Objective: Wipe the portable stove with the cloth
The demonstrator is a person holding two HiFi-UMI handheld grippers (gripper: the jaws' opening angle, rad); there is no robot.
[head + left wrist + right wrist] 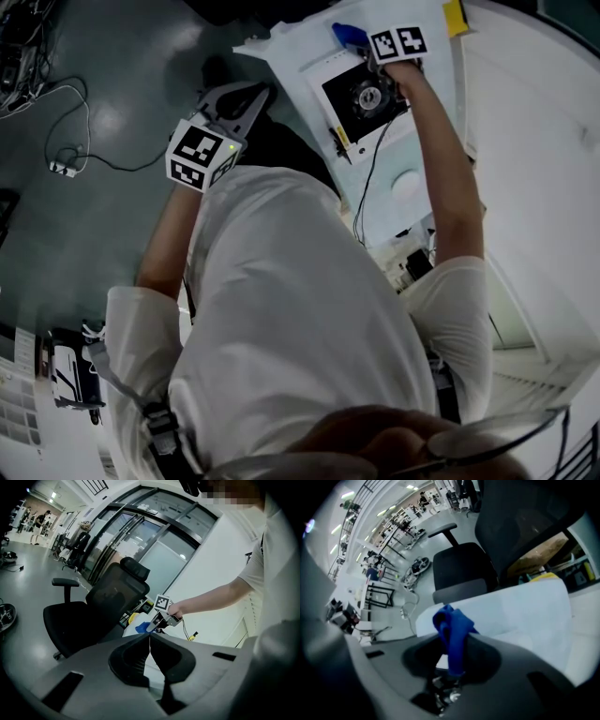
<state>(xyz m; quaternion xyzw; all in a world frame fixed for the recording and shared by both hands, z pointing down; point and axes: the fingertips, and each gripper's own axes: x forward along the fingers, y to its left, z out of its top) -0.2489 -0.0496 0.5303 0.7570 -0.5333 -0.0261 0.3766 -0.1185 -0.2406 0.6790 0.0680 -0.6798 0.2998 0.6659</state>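
Grip noted: your right gripper [451, 641] is clamped on the blue cloth [453, 626] at the far edge of the stove [364, 98] on the white table [412, 192], while your left gripper [150, 641], jaws together and empty, is over the floor alongside.

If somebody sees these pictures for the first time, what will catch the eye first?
The blue cloth, bunched and clamped between the jaws of the right gripper, stands out first, close by the portable stove on the white table. Next comes the left gripper, shut with nothing in it, held off to the side over the dark floor.
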